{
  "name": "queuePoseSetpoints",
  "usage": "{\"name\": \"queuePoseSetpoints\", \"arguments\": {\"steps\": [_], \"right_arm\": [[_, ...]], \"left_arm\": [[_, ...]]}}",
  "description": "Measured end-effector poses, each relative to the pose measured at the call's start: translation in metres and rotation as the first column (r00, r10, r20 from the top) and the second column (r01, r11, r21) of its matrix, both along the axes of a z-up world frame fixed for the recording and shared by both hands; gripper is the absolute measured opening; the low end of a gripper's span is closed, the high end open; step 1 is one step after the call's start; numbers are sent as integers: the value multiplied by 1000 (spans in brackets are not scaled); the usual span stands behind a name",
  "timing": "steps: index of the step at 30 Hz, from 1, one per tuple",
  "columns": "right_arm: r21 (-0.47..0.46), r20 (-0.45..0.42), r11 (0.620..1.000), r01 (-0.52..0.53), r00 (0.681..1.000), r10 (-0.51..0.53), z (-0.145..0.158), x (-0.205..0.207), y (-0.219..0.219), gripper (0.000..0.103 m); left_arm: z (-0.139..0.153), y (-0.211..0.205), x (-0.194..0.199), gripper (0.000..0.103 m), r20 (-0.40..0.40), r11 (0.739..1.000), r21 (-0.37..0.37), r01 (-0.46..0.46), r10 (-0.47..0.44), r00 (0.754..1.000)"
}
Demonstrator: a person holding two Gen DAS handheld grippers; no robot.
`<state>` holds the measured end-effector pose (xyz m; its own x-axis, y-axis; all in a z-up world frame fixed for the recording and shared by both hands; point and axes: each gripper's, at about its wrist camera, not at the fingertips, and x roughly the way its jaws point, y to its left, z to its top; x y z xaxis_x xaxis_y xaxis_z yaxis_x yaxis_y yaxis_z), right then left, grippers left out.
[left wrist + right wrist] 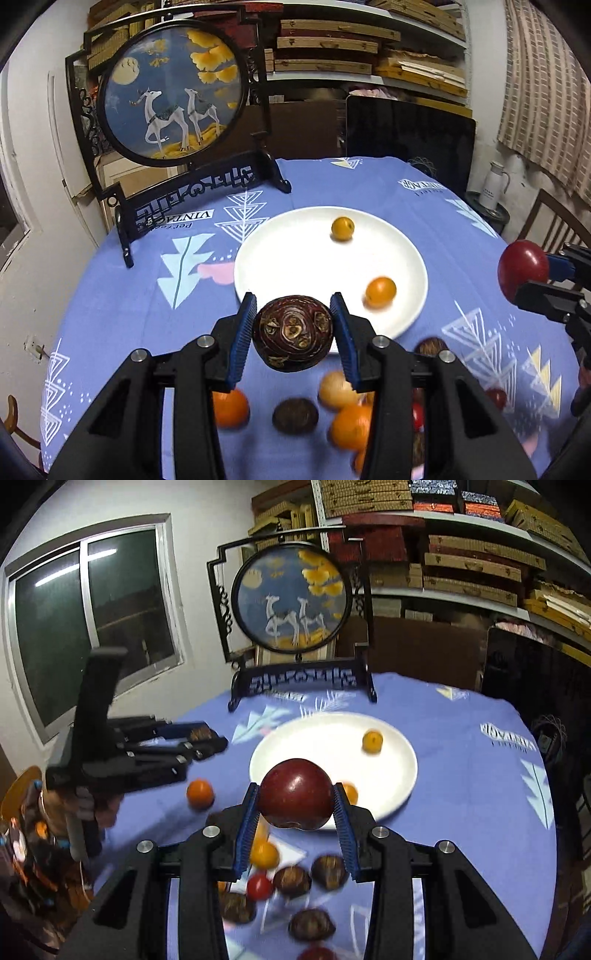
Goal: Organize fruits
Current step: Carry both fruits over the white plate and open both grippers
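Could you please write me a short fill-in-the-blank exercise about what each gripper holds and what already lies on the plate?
1. The left gripper is shut on a dark brown ____ fruit.
2. The right gripper holds a smooth round ____ fruit.
3. The round white plate carries ____ small orange fruits.
4. The cloth covering the table is ____ with pale patterns.

Missing words: mottled; red; two; blue

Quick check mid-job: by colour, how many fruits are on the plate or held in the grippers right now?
orange fruits, on the plate: 2
brown fruit, in the left gripper: 1
red fruit, in the right gripper: 1
Total: 4
The loose pile on the cloth is too blurred to count.
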<state>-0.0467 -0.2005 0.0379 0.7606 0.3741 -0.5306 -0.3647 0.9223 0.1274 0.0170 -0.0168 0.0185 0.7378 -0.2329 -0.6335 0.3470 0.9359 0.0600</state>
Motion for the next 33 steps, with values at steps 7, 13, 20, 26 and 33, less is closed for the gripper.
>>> {"name": "queuePoseSetpoints", "arguments": {"steps": [7, 13, 20, 26, 33], "right_arm": [[39, 6, 999, 11, 1000, -11, 2, 49, 5, 40], [77, -9, 997, 20, 1000, -19, -5, 84, 6, 40], [102, -54, 994, 41, 998, -36, -31, 113, 6, 40], [152, -84, 987, 50, 996, -37, -50, 123, 2, 40], [103, -125, 990, 92, 989, -79, -69, 134, 0, 40]], "left_arm": [[-6, -11, 41, 40, 8, 997, 17, -78, 78, 997], [-17, -20, 69, 40, 2, 994, 51, -101, 101, 995], [-34, -26, 93, 40, -21, 990, 65, -127, 128, 992], [-52, -26, 101, 40, -57, 991, 58, -121, 125, 991], [-64, -29, 106, 40, -87, 991, 74, -107, 114, 990]]}}
